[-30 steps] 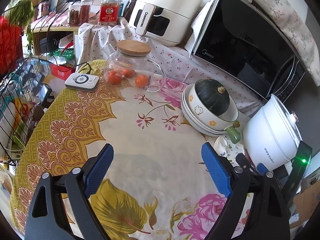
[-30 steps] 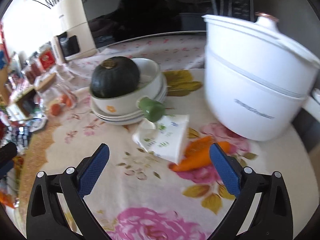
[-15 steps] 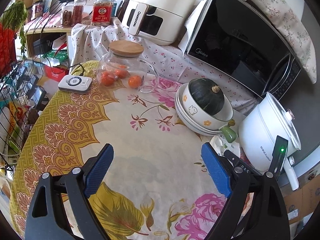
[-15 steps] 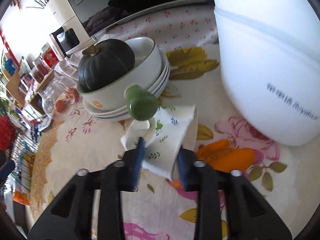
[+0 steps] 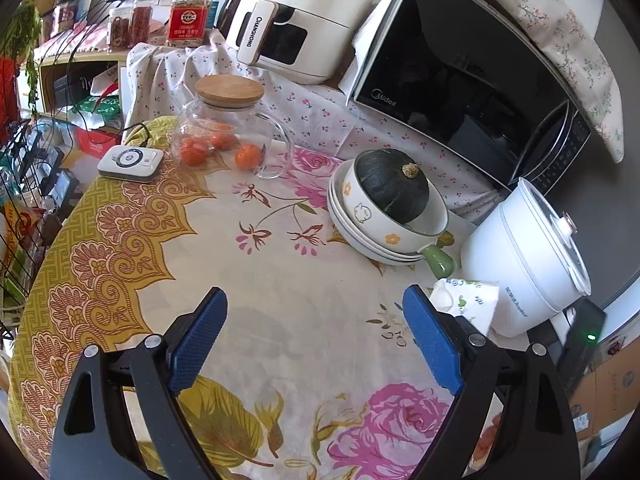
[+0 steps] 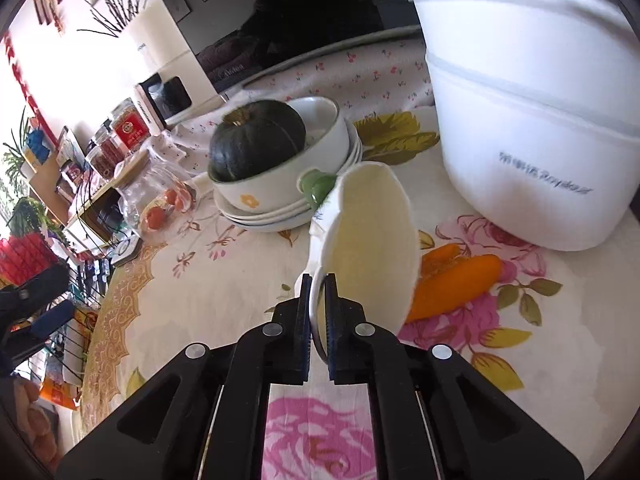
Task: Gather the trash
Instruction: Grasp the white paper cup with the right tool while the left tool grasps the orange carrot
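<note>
A crushed white paper cup [image 6: 368, 240] with a green leaf print is pinched at its rim by my right gripper [image 6: 318, 286], which is shut on it and holds it tilted, mouth towards the camera, above the floral tablecloth. The cup also shows in the left wrist view [image 5: 468, 306], beside the white pot. My left gripper [image 5: 316, 340] is open and empty above the tablecloth [image 5: 280, 280]. An orange scrap [image 6: 452, 284] lies on the cloth just right of the cup.
A white electric pot [image 6: 532, 120] stands close on the right. Stacked bowls with a dark green squash [image 5: 390, 188] and a green handle [image 5: 438, 260] sit behind the cup. A glass jar of tomatoes [image 5: 224, 128], a white remote [image 5: 130, 162], a microwave [image 5: 460, 76] and an air fryer [image 5: 300, 20] stand farther back.
My right gripper moved in, closed on the paper cup's rim and lifted it off the cloth. The left gripper drew back a little and stayed open.
</note>
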The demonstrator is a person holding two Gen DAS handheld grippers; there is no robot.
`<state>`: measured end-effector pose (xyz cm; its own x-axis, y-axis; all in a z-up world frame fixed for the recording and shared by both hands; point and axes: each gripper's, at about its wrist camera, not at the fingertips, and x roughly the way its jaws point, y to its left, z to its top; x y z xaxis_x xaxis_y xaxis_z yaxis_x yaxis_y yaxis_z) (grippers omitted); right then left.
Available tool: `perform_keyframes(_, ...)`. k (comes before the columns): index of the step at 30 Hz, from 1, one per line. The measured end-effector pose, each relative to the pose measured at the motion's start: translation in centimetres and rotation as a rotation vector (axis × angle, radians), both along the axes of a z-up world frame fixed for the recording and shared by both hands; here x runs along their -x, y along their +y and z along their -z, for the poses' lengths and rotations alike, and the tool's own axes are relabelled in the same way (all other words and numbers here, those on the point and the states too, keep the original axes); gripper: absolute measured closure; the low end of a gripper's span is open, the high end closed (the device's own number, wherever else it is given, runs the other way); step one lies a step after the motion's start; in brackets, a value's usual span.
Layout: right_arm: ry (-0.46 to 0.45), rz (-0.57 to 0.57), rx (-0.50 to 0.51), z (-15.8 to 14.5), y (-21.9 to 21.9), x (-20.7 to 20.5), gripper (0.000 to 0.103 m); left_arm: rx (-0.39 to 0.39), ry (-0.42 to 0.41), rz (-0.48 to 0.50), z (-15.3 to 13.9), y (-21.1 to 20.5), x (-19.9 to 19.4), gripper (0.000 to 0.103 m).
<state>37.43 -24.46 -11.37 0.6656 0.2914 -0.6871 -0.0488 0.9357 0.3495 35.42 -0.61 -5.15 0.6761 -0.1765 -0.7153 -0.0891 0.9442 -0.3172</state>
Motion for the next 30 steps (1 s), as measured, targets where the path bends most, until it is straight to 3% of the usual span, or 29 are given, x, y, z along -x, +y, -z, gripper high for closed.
perform_keyframes(4,-0.059,0.054,0.030,-3.0,-0.9,3.1,0.098,0.000,0.014,0.033,0.5,-1.7,-0.4,0.016)
perform_keyframes(9,-0.101,0.218,0.027,-5.5,-4.3,7.5,0.098,-0.059,0.053,0.181,2.1,-7.1,-1.2,0.016)
perform_keyframes(13,-0.121,0.375,0.022,-5.9,-7.7,11.6,0.098,-0.200,-0.014,0.406,3.2,-13.6,-1.1,0.016)
perform_keyframes(22,-0.118,0.440,0.052,-6.5,-11.4,13.6,0.098,-0.450,0.022,0.628,8.6,-23.2,-4.3,0.016)
perform_keyframes(26,-0.128,0.446,0.052,-6.9,-12.0,14.0,0.098,-0.552,0.016,0.651,10.1,-26.1,-5.3,0.016)
perform_keyframes(30,-0.108,0.458,0.036,-6.4,-12.9,14.1,0.098,-0.503,0.079,0.621,11.4,-26.3,-7.7,0.017)
